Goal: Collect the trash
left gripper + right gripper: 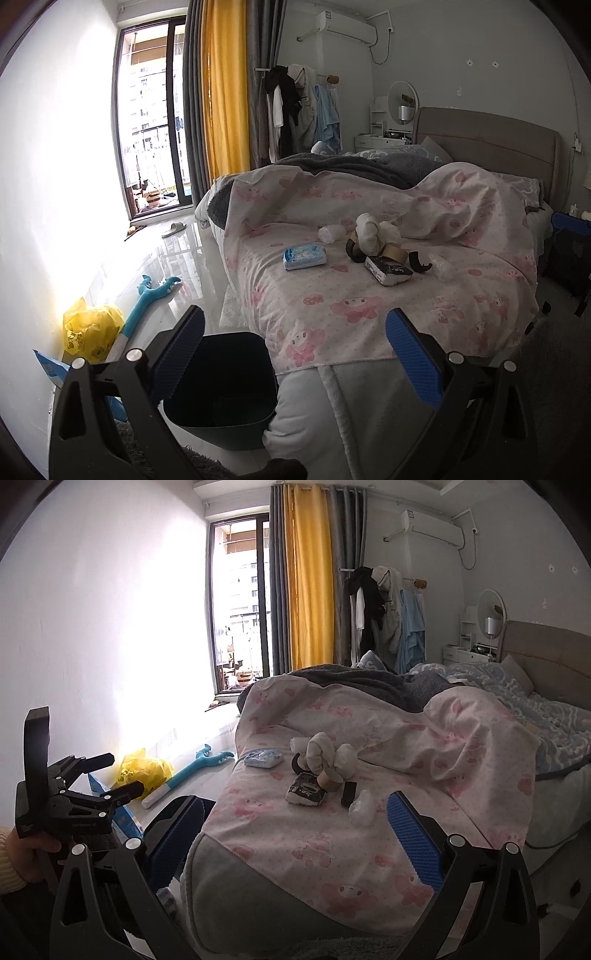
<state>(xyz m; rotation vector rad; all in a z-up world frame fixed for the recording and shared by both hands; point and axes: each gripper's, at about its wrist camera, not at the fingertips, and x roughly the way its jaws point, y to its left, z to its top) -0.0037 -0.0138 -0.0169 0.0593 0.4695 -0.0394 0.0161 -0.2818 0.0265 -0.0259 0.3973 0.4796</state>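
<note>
Trash: crumpled clear plastic wrapper (pixel 360 806), black-and-white packet (pixel 306 794) and blue tissue pack (pixel 304 256) lie clustered on the pink-print bedspread (pixel 332 295).
Bin: dark plastic bin (pixel 221 387) stands on the floor at the bed's foot.
Left gripper (pixel 295 354): fingers spread, empty.
Right gripper (pixel 295 838): fingers spread, empty (nearest the wrapper).
Risk: soft bedspread may bunch into the pinch; slick wrapper may slip out.

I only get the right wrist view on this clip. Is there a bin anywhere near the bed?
Observer: Yes. A dark bin stands on the floor at the bed's foot corner, under the left gripper.
Operator: Anything in it?
Observer: Its inside is too dark to tell.
Operator: Is the left gripper holding trash?
Observer: No, its jaws are open and hold nothing; the blue tissue pack lies on the pink sheet.
</note>
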